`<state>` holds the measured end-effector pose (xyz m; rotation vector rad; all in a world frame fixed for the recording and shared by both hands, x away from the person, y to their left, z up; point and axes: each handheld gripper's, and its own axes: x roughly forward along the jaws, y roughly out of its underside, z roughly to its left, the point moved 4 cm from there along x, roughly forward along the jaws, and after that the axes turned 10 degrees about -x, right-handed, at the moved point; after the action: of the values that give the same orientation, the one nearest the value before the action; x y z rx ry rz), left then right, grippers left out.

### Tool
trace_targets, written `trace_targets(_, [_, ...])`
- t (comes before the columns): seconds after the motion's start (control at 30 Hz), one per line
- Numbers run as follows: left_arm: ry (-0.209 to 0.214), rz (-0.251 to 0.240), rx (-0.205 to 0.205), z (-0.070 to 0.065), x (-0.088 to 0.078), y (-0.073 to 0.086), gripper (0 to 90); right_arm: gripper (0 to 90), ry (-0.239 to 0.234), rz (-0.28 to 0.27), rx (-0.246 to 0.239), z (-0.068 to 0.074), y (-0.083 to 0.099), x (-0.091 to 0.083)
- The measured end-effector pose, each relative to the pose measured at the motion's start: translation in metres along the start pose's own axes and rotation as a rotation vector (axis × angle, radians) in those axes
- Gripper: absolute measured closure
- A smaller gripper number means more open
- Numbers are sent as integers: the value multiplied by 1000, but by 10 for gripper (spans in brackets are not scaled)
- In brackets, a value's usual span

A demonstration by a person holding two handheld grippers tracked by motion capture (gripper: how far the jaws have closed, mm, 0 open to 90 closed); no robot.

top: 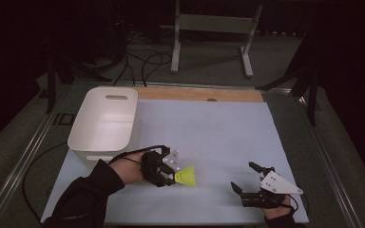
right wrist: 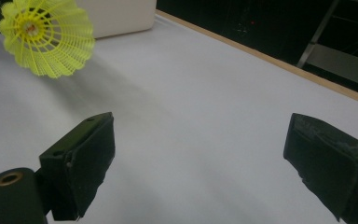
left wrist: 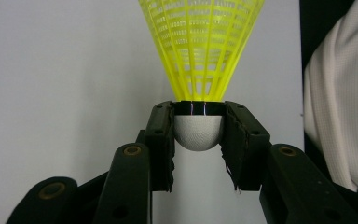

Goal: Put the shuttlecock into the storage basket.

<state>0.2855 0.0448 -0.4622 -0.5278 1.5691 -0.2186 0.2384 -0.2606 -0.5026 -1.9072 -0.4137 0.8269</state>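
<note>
At the left of the worktop (top: 209, 133) we are looking at the white bin (top: 105, 121), sitting empty, near the left hand-held gripper (top: 167, 172). That gripper is clamped on the shuttlecock (top: 186, 175), and in the left gripper view its pads are pressing on both sides of the white cork (left wrist: 198, 133) just under the dark band, with the yellow skirt (left wrist: 201, 44) fanning away from the jaws. In the high view the shuttlecock is sitting near the front middle of the worktop, skirt pointing right, and from the right gripper view it seems to be hanging a little above the sheet, though we cannot be sure of that. We are judging the step in hand to be carrying it over to the bin. To do that well, we are keeping the squeeze on the cork and off the skirt, since the mesh would likely crumple or spring free; the cork is rounded, so a steady grip and a smooth, unhurried swing should matter more than force. We are also lifting enough for the skirt to pass over the bin's rim before letting go above the open middle. Farther right, the right hand-held gripper (top: 249, 183) is resting low near the front edge, its jaws standing wide apart with nothing between them, well apart from the shuttlecock.
</note>
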Motion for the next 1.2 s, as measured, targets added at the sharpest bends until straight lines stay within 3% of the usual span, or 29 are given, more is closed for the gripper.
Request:
trace_targets(0.4, [16,-18,48,-9,-23,3,651,87,0,1,4,0,0,0])
trace_targets(0.87, [33,-17,64,-9,-46,6,651,87,1,2,2,0,0,1])
trace_targets(1.2, [16,-30,90,-6,-66,6,651,87,2,4,3,0,0,1])
